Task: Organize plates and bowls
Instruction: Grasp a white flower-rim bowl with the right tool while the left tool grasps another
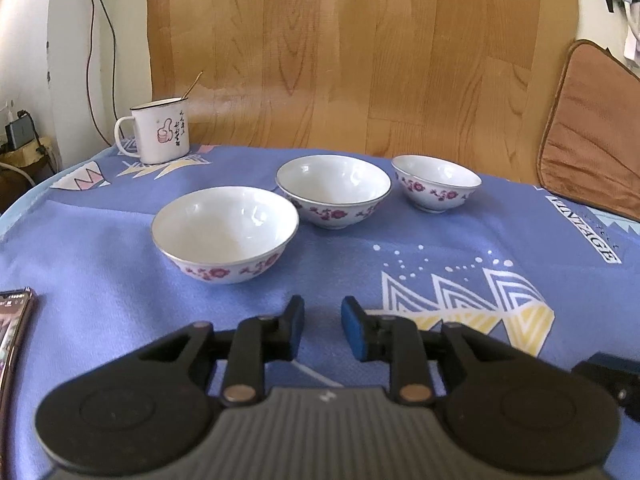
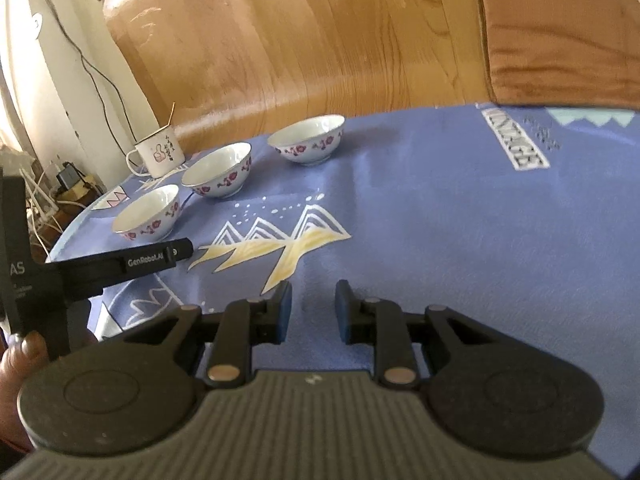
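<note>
Three white bowls with purple flower patterns stand apart in a row on the blue tablecloth. In the left wrist view they are the near bowl [image 1: 225,234], the middle bowl [image 1: 334,190] and the far right bowl [image 1: 436,182]. My left gripper [image 1: 322,330] is open and empty, a short way in front of the near bowl. In the right wrist view the same bowls show at the left: near [image 2: 147,212], middle [image 2: 218,170], far [image 2: 307,139]. My right gripper [image 2: 312,310] is open and empty over the cloth, well right of the bowls. The left gripper's body [image 2: 120,266] shows at the left.
A white enamel mug [image 1: 158,130] with a stick in it stands at the back left. A phone [image 1: 12,328] lies at the left edge. A brown cushion [image 1: 592,140] sits at the right. A wooden panel [image 1: 360,52] stands behind the table.
</note>
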`<state>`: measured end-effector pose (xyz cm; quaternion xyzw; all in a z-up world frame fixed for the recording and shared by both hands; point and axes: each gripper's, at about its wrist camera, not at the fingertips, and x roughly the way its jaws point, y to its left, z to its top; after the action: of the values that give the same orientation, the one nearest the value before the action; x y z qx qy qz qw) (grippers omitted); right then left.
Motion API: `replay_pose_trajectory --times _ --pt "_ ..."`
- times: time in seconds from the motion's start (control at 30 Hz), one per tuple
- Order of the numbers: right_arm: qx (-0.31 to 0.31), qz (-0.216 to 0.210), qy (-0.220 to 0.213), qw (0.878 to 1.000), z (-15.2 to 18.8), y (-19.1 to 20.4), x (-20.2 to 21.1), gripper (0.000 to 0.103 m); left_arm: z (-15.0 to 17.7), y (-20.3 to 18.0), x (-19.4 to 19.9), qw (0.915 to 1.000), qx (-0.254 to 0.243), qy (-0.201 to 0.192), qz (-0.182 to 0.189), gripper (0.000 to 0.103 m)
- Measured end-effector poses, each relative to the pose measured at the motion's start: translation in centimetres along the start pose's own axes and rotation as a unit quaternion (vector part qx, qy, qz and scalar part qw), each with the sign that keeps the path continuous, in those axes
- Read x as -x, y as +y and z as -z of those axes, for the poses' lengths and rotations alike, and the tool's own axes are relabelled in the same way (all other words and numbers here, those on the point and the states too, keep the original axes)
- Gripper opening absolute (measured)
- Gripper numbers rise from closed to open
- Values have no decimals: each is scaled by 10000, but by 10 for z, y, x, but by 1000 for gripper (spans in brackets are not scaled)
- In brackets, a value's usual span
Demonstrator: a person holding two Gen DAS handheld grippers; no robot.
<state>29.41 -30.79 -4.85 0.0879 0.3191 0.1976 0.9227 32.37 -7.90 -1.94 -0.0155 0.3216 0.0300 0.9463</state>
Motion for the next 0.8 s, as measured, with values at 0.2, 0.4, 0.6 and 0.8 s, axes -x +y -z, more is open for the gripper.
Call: replay_pose_trajectory --times 0.2,0.4,0.6,0.8 --pt "-79 102 -126 9998 -2 0 5 27 0 0 1 10000 -22 -3 15 25" --pt "-187 179 -144 9996 1 -1 6 27 0 -1 3 9999 -92 -16 71 30" --pt "-333 170 -18 9993 -8 -5 -1 28 0 0 3 9999 -94 -14 129 32" --pt "-493 -157 621 9967 -26 -11 -18 31 -1 1 2 9997 -123 -8 216 35"
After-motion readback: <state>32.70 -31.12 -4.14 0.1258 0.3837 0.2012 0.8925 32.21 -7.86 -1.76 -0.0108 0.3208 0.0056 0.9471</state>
